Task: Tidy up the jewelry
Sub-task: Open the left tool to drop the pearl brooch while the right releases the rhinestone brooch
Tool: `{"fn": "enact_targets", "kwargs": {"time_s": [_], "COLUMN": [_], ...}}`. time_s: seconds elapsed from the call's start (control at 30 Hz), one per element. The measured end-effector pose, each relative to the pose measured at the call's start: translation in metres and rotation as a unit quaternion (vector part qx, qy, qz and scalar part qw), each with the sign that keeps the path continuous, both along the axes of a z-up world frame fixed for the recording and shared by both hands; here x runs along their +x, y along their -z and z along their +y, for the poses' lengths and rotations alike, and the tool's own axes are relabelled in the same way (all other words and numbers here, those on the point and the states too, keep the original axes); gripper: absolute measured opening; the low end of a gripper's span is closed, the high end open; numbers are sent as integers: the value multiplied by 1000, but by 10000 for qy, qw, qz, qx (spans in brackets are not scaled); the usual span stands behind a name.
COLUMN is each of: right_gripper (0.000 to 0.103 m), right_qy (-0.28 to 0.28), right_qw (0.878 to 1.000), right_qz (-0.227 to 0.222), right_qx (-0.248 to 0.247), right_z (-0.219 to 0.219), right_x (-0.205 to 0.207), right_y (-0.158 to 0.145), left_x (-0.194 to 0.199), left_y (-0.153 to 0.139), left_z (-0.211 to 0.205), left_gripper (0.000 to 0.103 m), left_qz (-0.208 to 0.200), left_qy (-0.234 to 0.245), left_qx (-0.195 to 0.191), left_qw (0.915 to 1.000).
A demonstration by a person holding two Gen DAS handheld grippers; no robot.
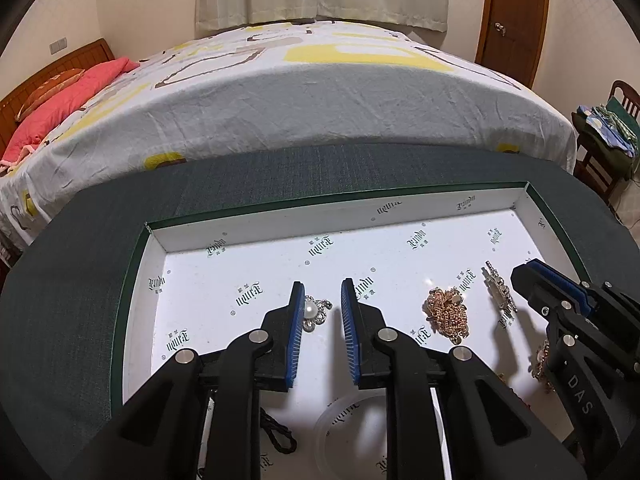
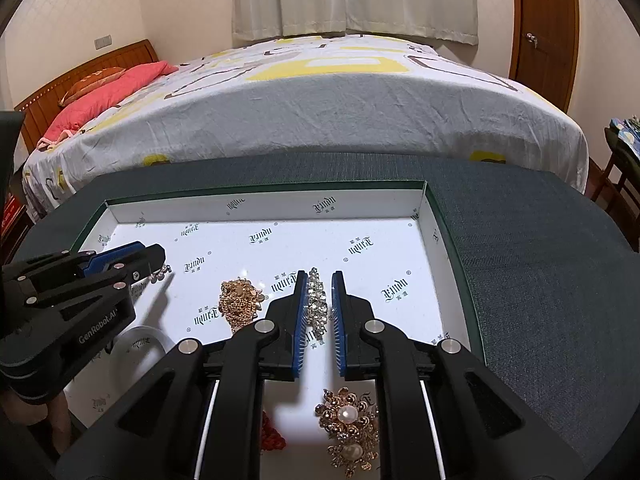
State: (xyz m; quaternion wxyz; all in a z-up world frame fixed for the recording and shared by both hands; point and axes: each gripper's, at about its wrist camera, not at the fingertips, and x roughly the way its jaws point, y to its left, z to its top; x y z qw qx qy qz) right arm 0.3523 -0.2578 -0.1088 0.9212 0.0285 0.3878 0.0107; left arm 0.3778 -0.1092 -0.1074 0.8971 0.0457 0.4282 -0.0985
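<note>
Jewelry lies loose in a white printed tray [image 1: 280, 216] on a dark green tabletop [image 2: 540, 280], with a bed [image 2: 340, 112] behind.

Left gripper [image 1: 322, 296]: fingers drawn in to a narrow slit, nothing clamped. We see a small pearl brooch [image 1: 316, 312] on the tray floor just past the tips, against the left finger's edge.

Right gripper [image 2: 319, 284]: likewise drawn in, clasping nothing. A long crystal brooch [image 2: 318, 304] shows through the slit and appears to lie flat below the tips.

Gold chain heap [image 2: 240, 300] between the two grippers. Gold flower brooch with pearls [image 2: 352, 424] and a red cord [image 2: 272, 436] nearer us. Clear bangle [image 1: 340, 428] and black cord [image 1: 280, 432] under the left gripper.
</note>
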Motion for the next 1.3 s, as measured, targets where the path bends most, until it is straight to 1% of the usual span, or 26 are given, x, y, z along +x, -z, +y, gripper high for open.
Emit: {"fn": "enact_targets", "kwargs": {"time_s": [0.1, 0.13, 0.17, 0.2, 0.23, 0.3, 0.4, 0.47, 0.53, 0.63, 0.73, 0.8, 0.9, 1.0, 1.13, 1.3], "right_gripper": [14, 15, 20, 24, 25, 25, 26, 28, 32, 39, 43, 49, 51, 53, 56, 57], "right_qy": [0, 2, 6, 13, 21, 16, 16, 16, 16, 18, 16, 25, 32, 24, 0, -25], "right_qw": [10000, 10000, 10000, 10000, 10000, 10000, 10000, 10000, 10000, 10000, 9999, 9999, 9998, 9995, 9987, 9974], "right_qz": [0, -1, -8, -19, -41, -43, -49, -54, -57, -96, -130, -155, -213, -309, -502, -721], "right_qx": [-1, 2, 9, 18, 16, 12, 18, 20, 21, 14, 5, 9, 31, 42, 46, 19], "right_z": [0, 0, 0, -1, -1, 0, 0, 0, 0, 1, 2, 2, 2, 2, 4, 5], "right_x": [0, 0, -1, -1, -1, -1, -2, -2, -2, -3, -4, -5, -9, -16, -32, -60], "right_y": [0, 0, 0, -1, -1, -1, -1, -1, -1, -3, -4, -6, -11, -20, -35, -50], "left_x": [0, 0, 0, -1, -1, -3, -3, -3, -3, -4, -5, -7, -12, -22, -38, -63], "left_y": [0, 0, -1, -2, -3, -5, -6, -6, -8, -8, -9, -10, -14, -23, -36, -50], "left_z": [0, 0, 0, 1, 2, 3, 3, 4, 5, 5, 6, 7, 8, 11, 18, 27], "left_gripper": [20, 22, 26, 36, 46, 52, 54, 58, 66, 70, 72, 72, 72, 73, 74, 75], "left_qz": [-3, -9, -15, -36, -70, -147, -143, -155, -177, -199, -226, -246, -297, -467, -665, -881], "left_qy": [3, 3, 0, -18, -31, -46, -28, -39, -61, -71, -75, -68, -74, -121, -186, -281], "left_qx": [-10, -17, -25, -45, -71, -123, -120, -133, -149, -164, -160, -189, -233, -188, -323, -478], "left_qw": [10000, 10000, 10000, 10000, 9999, 9998, 9998, 9998, 9997, 9996, 9996, 9995, 9993, 9987, 9971, 9946]}}
